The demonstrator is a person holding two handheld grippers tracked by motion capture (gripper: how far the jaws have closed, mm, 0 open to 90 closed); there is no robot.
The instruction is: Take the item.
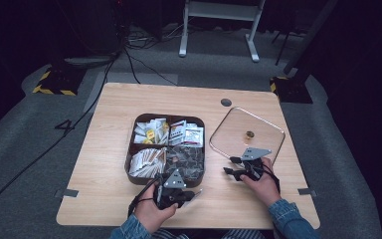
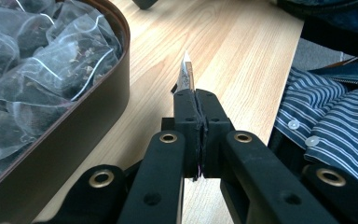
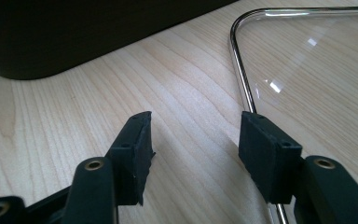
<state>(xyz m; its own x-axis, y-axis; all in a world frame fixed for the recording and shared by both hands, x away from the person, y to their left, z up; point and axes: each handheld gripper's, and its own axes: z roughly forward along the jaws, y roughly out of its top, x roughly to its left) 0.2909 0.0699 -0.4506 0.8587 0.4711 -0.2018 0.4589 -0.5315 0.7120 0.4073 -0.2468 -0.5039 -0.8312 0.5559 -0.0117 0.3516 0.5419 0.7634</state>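
My left gripper (image 2: 196,95) is shut on a thin foil sachet (image 2: 187,74), seen edge-on and sticking out past the pads. In the high view it (image 1: 189,193) hovers over the table just in front of the dark brown compartment box (image 1: 129,154), at the corner holding clear mesh tea bags (image 2: 37,60). My right gripper (image 3: 198,135) stands open low over bare wood with nothing between its jaws. Its right jaw sits at the metal rim of the glass lid (image 3: 317,70). From above, that gripper (image 1: 231,167) is at the near left corner of the lid (image 1: 238,127).
The box (image 2: 114,93) holds paper sachets, sticks and tea bags in separate compartments. The lid lies flat, with a small brass knob (image 1: 249,134) at its centre. A striped shirt (image 2: 335,126) is close behind my left gripper at the table's near edge.
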